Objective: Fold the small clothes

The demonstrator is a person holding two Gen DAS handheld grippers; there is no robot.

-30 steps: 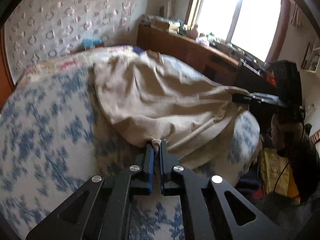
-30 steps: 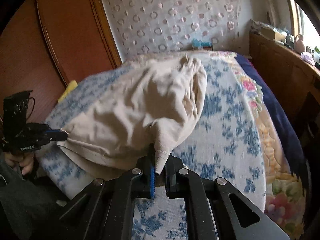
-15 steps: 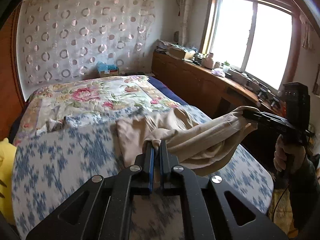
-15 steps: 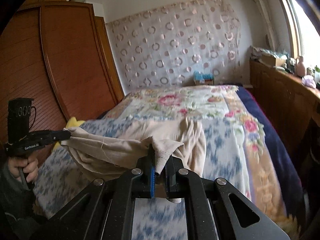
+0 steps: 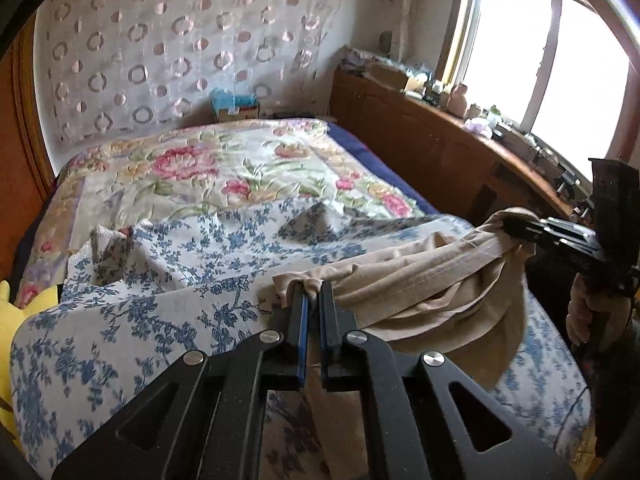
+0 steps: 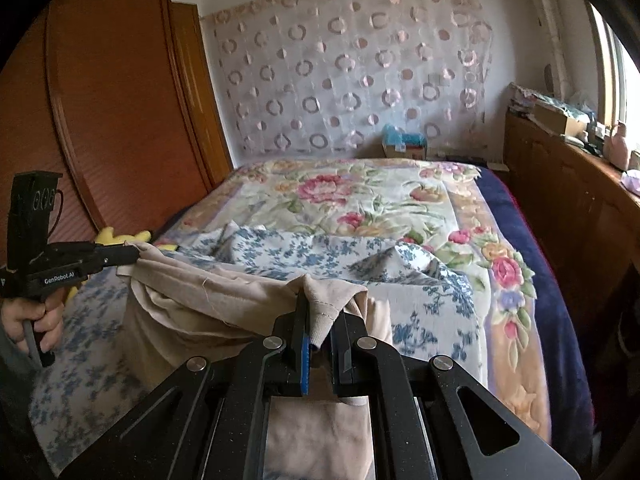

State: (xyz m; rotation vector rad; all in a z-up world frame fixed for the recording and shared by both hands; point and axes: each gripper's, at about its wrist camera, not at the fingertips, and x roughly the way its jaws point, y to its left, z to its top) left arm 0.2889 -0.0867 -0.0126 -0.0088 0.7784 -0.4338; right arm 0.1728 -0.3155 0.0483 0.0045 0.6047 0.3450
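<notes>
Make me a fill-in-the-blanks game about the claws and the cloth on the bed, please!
1. Both claws are pinching a cloth whose colour is ____.
2. The left claw and the right claw each grip the cloth's top ____.
3. The flowers on the sheet under the cloth are ____.
4. The soft toy peeking out by the wardrobe is ____.

Missing words: beige; edge; blue; yellow

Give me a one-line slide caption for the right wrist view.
Right claw and left claw each shut on the beige garment, holding it stretched above the blue-flowered sheet.
</notes>
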